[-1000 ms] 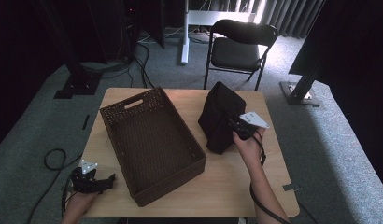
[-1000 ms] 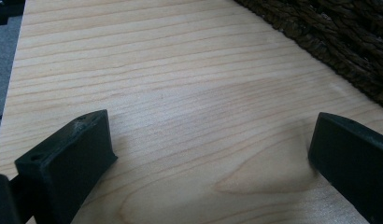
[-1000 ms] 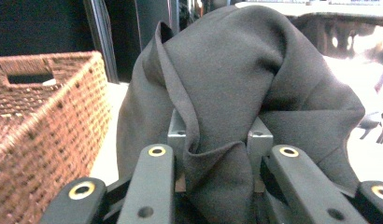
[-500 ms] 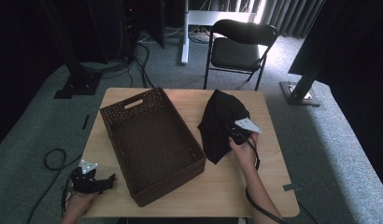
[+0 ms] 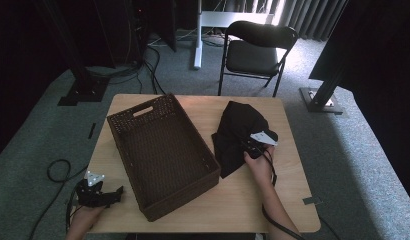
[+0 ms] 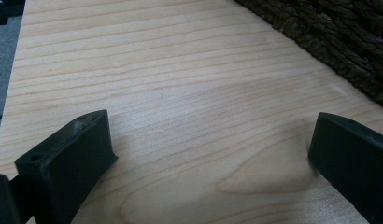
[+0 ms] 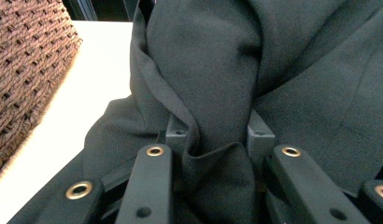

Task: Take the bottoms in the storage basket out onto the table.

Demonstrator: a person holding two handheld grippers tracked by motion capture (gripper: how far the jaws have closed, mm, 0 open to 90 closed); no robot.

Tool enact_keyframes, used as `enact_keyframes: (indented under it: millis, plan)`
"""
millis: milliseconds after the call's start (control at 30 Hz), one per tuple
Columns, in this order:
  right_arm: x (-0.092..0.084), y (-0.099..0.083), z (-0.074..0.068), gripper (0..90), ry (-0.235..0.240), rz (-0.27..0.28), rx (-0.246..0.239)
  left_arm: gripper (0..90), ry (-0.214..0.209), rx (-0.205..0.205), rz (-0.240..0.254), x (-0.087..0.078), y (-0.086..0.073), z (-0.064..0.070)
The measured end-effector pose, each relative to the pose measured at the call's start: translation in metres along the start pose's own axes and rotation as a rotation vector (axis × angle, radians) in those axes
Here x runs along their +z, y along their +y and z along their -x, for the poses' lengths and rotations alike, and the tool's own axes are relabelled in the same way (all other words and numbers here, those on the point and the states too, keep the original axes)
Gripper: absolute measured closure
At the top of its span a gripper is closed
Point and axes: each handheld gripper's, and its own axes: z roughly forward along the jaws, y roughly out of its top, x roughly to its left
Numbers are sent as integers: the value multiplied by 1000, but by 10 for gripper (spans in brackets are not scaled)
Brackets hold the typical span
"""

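Item: black cloth (image 5: 239, 131), a dark garment, bunched in loose folds.
Location: on the table (image 5: 288, 200), just right of the basket (image 5: 163, 152), its near corner almost touching the basket's right wall.

Change noted: a second ago the cloth hung upright as a tall bundle beside the basket; it has now sunk and spread flatter over the table. The right tongs (image 7: 216, 140) have come down with it. Likely meaning: the cloth is being laid out or re-gripped before it goes into the basket, which holds nothing yet.

Right tongs: closed tight on a pinched fold of the cloth, seen plainly in the right gripper view with fabric wrapped round both jaws.

Left tongs (image 5: 115, 192): jaws standing wide apart over bare wood, holding nothing; at the table's near edge, left of the basket's near corner, unmoved.

Edges and room: the basket sits slantwise and takes most of the table's left and middle. Open wood lies right of the cloth and in front of the basket. A chair (image 5: 257, 50) stands on the floor well beyond the basket.
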Motion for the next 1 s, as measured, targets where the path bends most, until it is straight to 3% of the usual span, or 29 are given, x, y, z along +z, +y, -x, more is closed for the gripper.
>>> enact_keyframes:
  millis: [200, 267, 300, 333, 433, 467, 500, 567, 700, 767, 800, 867, 900, 1000]
  plan:
    - [1, 2, 3, 569, 31, -29, 38, 0, 0, 0, 0, 0, 0, 0]
    - [2, 3, 3, 529, 36, -31, 29, 0, 0, 0, 0, 0, 0, 0]
    - [2, 4, 2, 464, 38, -33, 15, 0, 0, 0, 0, 0, 0, 0]
    - [3, 8, 1, 325, 31, -20, -31, 0, 0, 0, 0, 0, 0, 0]
    - [1, 12, -1, 288, 35, -9, -41, 0, 0, 0, 0, 0, 0, 0]
    - [-1, 16, -1, 229, 35, -20, -20, 0, 0, 0, 0, 0, 0, 0]
    - [-2, 17, -1, 208, 44, -9, -37, 0, 0, 0, 0, 0, 0, 0]
    - [-4, 20, 0, 198, 56, -26, -104, 0, 0, 0, 0, 0, 0, 0]
    - [-8, 24, 2, 186, 46, 8, -63, 0, 0, 0, 0, 0, 0, 0]
    - [-9, 25, 3, 191, 38, 10, -66, 0, 0, 0, 0, 0, 0, 0]
    - [-11, 25, 5, 155, 55, -3, -98, 0, 0, 0, 0, 0, 0, 0]
    - [-12, 25, 5, 129, 61, -6, -114, 0, 0, 0, 0, 0, 0, 0]
    - [-16, 24, 5, 120, 77, -6, -161, 0, 0, 0, 0, 0, 0, 0]
    - [-19, 24, 6, 109, 90, -2, -187, 0, 0, 0, 0, 0, 0, 0]
